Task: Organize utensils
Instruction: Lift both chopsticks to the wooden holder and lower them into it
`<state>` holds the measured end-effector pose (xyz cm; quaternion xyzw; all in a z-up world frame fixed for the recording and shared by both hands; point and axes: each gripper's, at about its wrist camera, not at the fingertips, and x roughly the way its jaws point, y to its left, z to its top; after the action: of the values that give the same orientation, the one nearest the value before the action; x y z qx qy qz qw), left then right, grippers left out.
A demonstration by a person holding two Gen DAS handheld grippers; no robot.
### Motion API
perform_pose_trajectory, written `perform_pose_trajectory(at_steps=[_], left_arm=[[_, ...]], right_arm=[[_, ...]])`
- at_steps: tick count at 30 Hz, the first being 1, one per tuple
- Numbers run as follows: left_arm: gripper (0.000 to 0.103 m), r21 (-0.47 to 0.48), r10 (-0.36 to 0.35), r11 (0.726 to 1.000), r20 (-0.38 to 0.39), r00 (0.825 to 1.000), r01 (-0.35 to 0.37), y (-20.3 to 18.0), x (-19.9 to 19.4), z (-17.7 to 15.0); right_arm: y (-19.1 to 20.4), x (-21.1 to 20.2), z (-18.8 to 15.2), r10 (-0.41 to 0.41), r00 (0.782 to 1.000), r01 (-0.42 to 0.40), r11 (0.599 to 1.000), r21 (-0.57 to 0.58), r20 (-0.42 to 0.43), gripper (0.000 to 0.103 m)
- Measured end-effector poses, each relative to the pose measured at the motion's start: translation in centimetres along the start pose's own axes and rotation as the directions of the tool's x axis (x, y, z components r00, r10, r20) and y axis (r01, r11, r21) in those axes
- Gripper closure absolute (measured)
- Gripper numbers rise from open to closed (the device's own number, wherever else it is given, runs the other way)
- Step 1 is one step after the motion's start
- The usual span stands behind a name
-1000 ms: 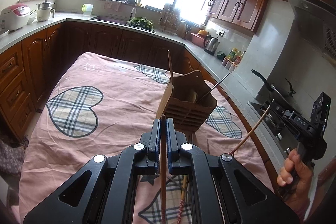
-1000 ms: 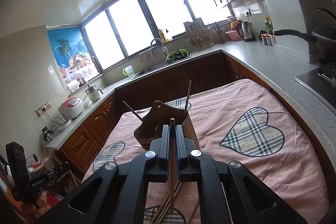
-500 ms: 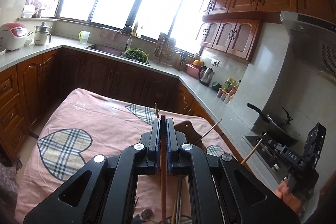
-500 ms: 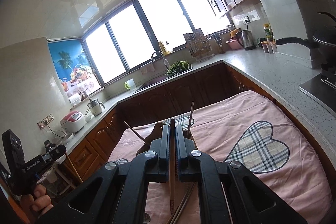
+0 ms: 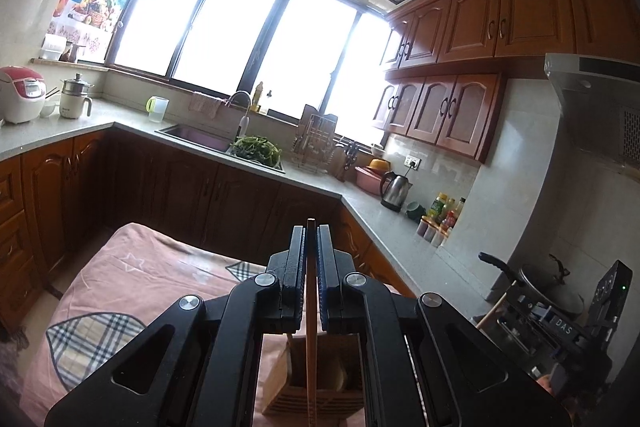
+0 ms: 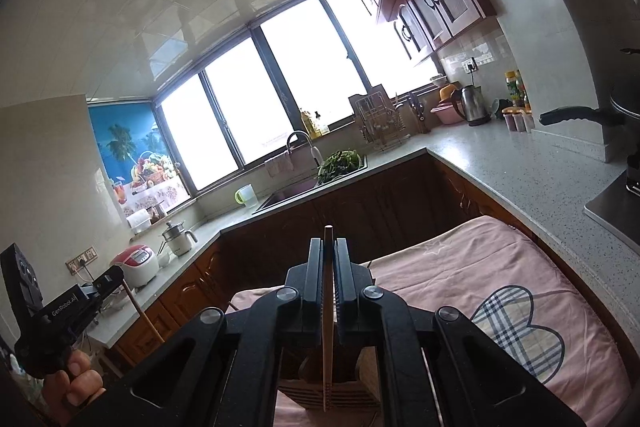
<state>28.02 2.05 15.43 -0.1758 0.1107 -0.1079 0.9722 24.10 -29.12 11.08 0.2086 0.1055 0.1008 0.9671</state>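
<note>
In the left wrist view the left gripper (image 5: 311, 247) is held nearly level, clamped on a chopstick (image 5: 310, 311) above the wooden holder (image 5: 316, 395); in the right wrist view the right gripper (image 6: 328, 259) is likewise pinched on a chopstick (image 6: 328, 327) over the same holder (image 6: 328, 393) on the pink-clothed table (image 6: 500, 267).

My windows (image 5: 224, 39) blow out white, backlit. Cabinets (image 5: 248, 203) go dark w/ shadow. Heavy fisheye bend, black corners.

Two wrist fisheyes, nearly level over the pink-clothed table (image 5: 132, 279), both facing the window (image 6: 304, 83) and sink counter.
</note>
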Motion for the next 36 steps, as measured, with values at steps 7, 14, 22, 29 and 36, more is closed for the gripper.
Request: perform_pose_trajectory(at_steps=[7,14,22,29,36], left_arm=[[0.099,-0.046,0.035,0.998,0.034,0.999,-0.033,0.6,4.3,0.5],[0.099,-0.018,0.107,0.994,0.038,0.993,-0.107,0.7,8.1,-1.7],[0.099,-0.008,0.118,0.993,-0.017,0.993,-0.118,0.7,10.7,-6.3],[0.098,0.034,0.143,0.989,-0.033,0.989,-0.141,0.4,11.5,-8.9],[0.098,0.070,0.140,0.988,-0.042,0.989,-0.137,0.2,11.0,-8.6]], right_arm=[[-1.0,2.8,0.6,-0.023,0.999,0.023,1.000,0.006,0.028,0.099],[-2.2,5.2,-0.6,-0.041,0.999,0.040,0.999,0.017,0.026,0.099],[-2.8,8.2,-4.3,-0.070,0.997,0.070,0.998,0.001,-0.035,0.099],[-3.6,9.4,-6.6,-0.060,0.995,0.063,0.997,0.034,-0.081,0.098],[-3.0,9.2,-6.7,-0.063,0.994,0.066,0.997,0.030,-0.094,0.098]])
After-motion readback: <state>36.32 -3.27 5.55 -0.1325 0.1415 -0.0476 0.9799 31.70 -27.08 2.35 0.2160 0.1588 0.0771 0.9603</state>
